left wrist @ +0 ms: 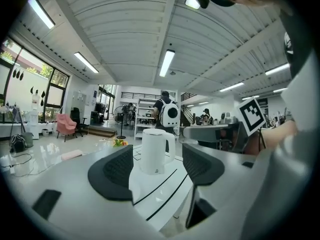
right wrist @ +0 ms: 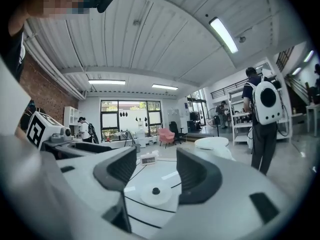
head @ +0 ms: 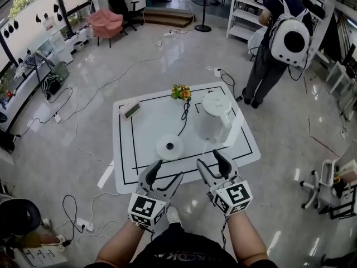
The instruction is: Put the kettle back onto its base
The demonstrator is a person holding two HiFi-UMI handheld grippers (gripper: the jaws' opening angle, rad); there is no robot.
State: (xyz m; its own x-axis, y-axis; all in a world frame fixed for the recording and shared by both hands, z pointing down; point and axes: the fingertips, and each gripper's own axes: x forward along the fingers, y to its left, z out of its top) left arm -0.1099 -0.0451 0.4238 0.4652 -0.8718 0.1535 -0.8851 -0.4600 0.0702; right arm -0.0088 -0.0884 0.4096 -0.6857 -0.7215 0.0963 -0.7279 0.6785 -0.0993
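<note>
A white electric kettle [head: 215, 119] stands upright on the white table [head: 245, 149], to the right of its round white base [head: 170, 147]. The base has a black cord running to the table's far edge. Both grippers hover at the table's near edge. My left gripper [head: 167, 171] is open and empty, just short of the base. My right gripper [head: 210, 158] is open and empty, near the kettle's front. In the left gripper view the kettle [left wrist: 154, 151] shows far off between the open jaws of the left gripper [left wrist: 157, 166]. In the right gripper view the base [right wrist: 155, 191] lies ahead of the right gripper [right wrist: 156, 171], with the kettle [right wrist: 212, 146] to the right.
A small pink-and-white box [head: 129, 109] lies at the table's far left and a bunch of toy fruit [head: 181, 91] at its far edge. A person with a white backpack [head: 279, 43] stands beyond the table. Cables and a power strip [head: 83, 223] lie on the floor; a chair [head: 334, 188] stands right.
</note>
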